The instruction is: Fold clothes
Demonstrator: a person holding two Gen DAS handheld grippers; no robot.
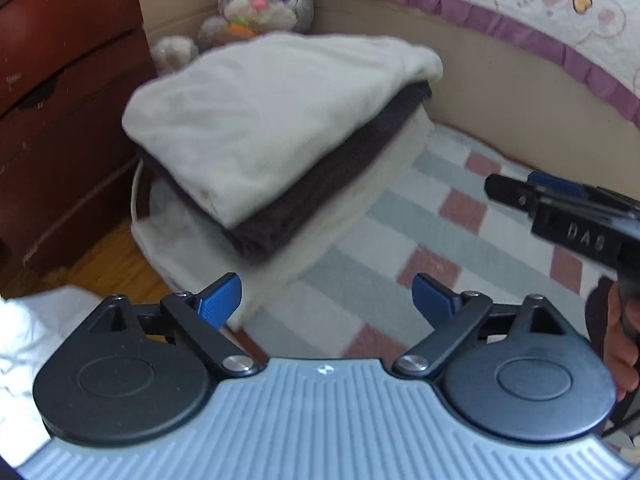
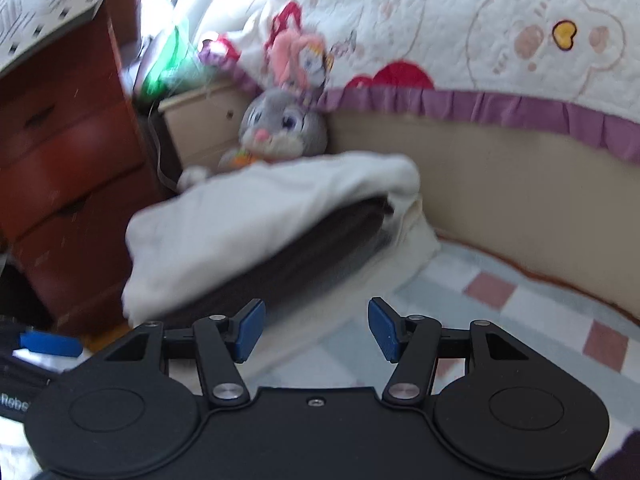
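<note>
Ok, both views are smearing w/ motion blur, esp. the folded stack (image 1: 272, 128), so edges and fabric detail are hard to read. Bottom layer of the stack is merging into a pale base under it; can't tell garment from cushion there. White cloth (image 1: 24, 344) at near left is getting cut off by the frame, shape unclear. Right gripper (image 1: 516, 196) is showing only its tip at the right edge of the left wrist view; part of a hand (image 1: 622, 344) is peeking in below it.

Surface: checked bedspread (image 1: 452, 216), pink/grey/white squares, running under a beige bed rail w/ purple-frilled quilt (image 2: 500, 40) above. Red-brown drawer unit (image 1: 60, 80) is sitting far left, wood floor beside it.

Counts: 1 stack, 3 layers visible (cream top, dark mid, pale bottom), lying on the bedspread at the far left; 1 grey plush bunny (image 2: 280, 124) behind it; 2 grippers. Left gripper (image 1: 326, 300) jaws are standing wide apart, nothing between; right gripper jaws are standing apart too, empty.
</note>
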